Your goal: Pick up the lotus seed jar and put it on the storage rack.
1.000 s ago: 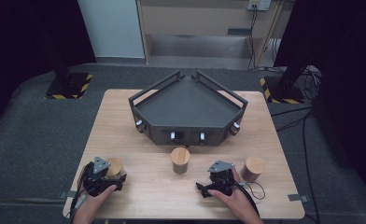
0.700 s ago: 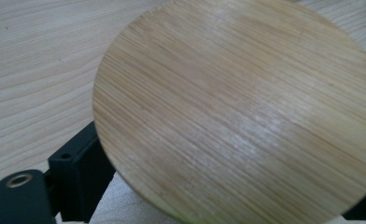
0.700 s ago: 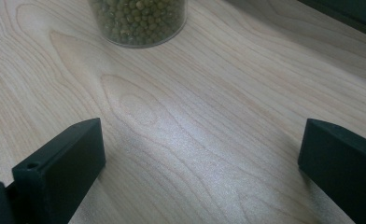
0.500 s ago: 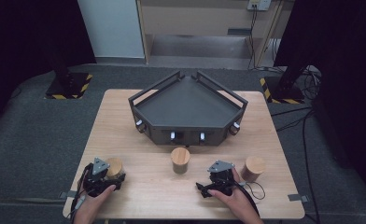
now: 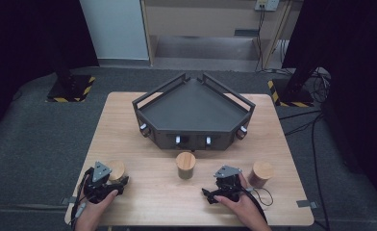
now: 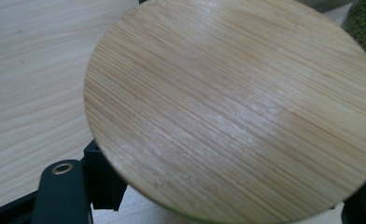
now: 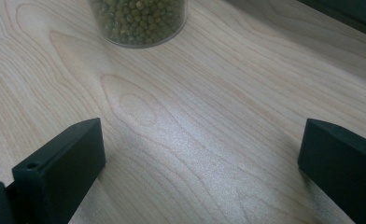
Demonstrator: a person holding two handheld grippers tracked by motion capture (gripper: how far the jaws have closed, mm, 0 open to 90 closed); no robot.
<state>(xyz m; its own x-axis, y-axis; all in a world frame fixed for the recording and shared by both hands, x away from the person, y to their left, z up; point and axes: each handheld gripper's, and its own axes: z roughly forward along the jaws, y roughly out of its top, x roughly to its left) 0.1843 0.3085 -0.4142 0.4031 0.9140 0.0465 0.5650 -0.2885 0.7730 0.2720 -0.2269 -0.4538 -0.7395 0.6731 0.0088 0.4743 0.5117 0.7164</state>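
- The left gripper (image 5: 110,182) sits at the lower left of the high view, held in the person's left hand (image 5: 93,208), with its jaws clamped on a jar with a round bamboo lid (image 5: 116,169).
- In the left gripper view that bamboo lid (image 6: 232,107) takes up most of the frame, its grain running diagonally. The black jaws reach up from the lower left and lower right corners to either side of the jar below the lid.
- The jaws have just been closing, and the jar stands between them.
- The jar stands on the wooden table (image 5: 143,207) near its lower left corner, well apart from the other two jars.
- The right gripper (image 5: 223,185) lies at the lower right of the high view in the person's right hand (image 5: 239,207), its jaws set wide apart.
- In the right gripper view the two black jaws stand at the lower left and lower right with bare wood between them.
- A clear jar of green beans (image 7: 139,21) stands at the top of the right gripper view; in the high view it is at the centre, lidded in bamboo (image 5: 185,164).
- A third, brownish jar (image 5: 260,174) stands just beside the right gripper, to its right in the high view.
- A dark angular tray with raised rails (image 5: 148,98) occupies the upper middle of the table, with knobs along its near wall.
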